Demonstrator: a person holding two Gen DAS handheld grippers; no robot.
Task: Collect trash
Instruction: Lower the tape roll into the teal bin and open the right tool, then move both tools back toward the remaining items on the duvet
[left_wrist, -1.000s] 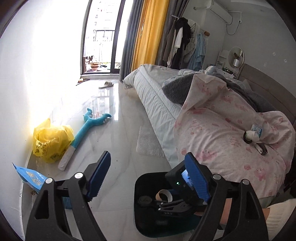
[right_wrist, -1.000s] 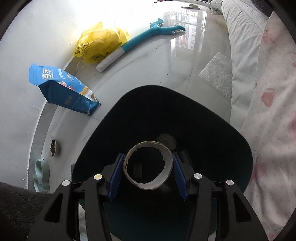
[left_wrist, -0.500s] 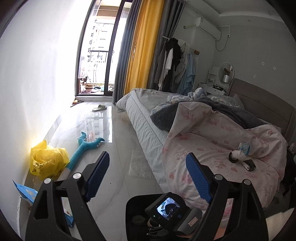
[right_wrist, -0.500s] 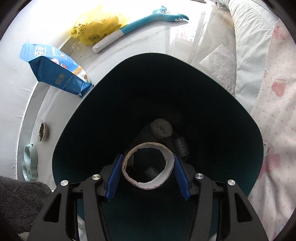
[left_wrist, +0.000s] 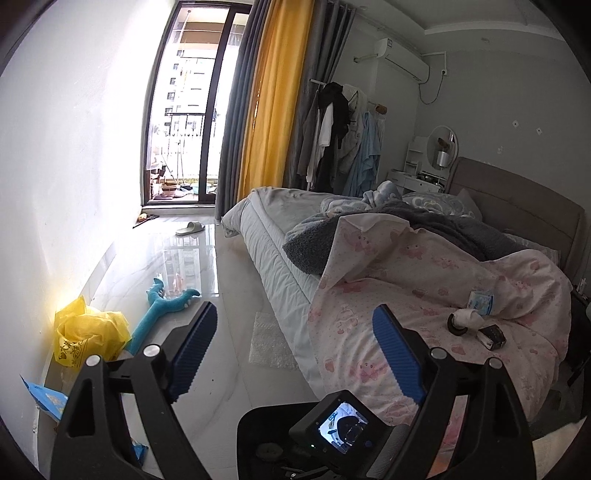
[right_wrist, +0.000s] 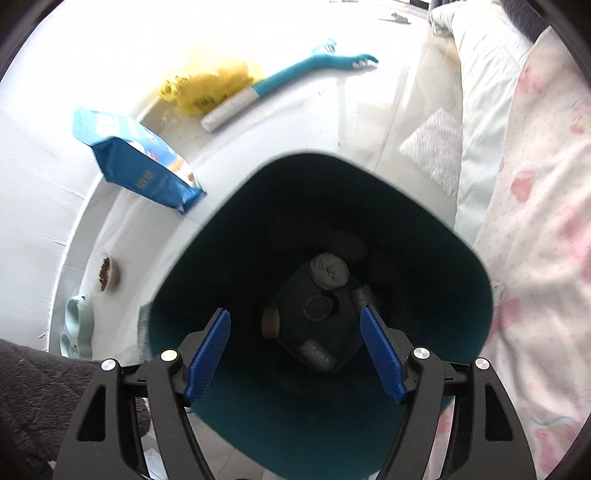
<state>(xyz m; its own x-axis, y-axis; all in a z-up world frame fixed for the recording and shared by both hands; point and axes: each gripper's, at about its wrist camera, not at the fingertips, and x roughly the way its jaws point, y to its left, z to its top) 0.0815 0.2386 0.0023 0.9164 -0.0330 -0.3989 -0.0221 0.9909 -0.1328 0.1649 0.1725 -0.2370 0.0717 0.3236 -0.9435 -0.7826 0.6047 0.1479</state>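
A dark teal trash bin (right_wrist: 476, 280) stands on the floor beside the bed. My right gripper (right_wrist: 295, 350) hangs open and empty over its mouth. At the bin's bottom lie a cardboard roll (right_wrist: 271, 322), a grey wad (right_wrist: 330, 270) and other scraps. My left gripper (left_wrist: 295, 350) is open and empty, pointing across the room; the bin's rim (left_wrist: 255, 413) and the right gripper's camera body (left_wrist: 341, 424) show below it. On the pink quilt (left_wrist: 424, 280) lie a tape roll with white paper (left_wrist: 461, 320), a blue-white packet (left_wrist: 480, 300) and a small dark box (left_wrist: 493, 335).
On the floor by the wall lie a yellow plastic bag (right_wrist: 210, 86), a blue toy (right_wrist: 314, 68), a blue food pouch (right_wrist: 140, 162), a pet food dish (right_wrist: 105, 275) and a pale green bowl stand (right_wrist: 75, 325). A bubble-wrap piece (right_wrist: 434, 147) lies by the bed. A slipper (left_wrist: 189, 228) lies near the window.
My right gripper opened and the cardboard roll dropped into the bin. My left gripper tilted upward, away from the bin, toward the room.
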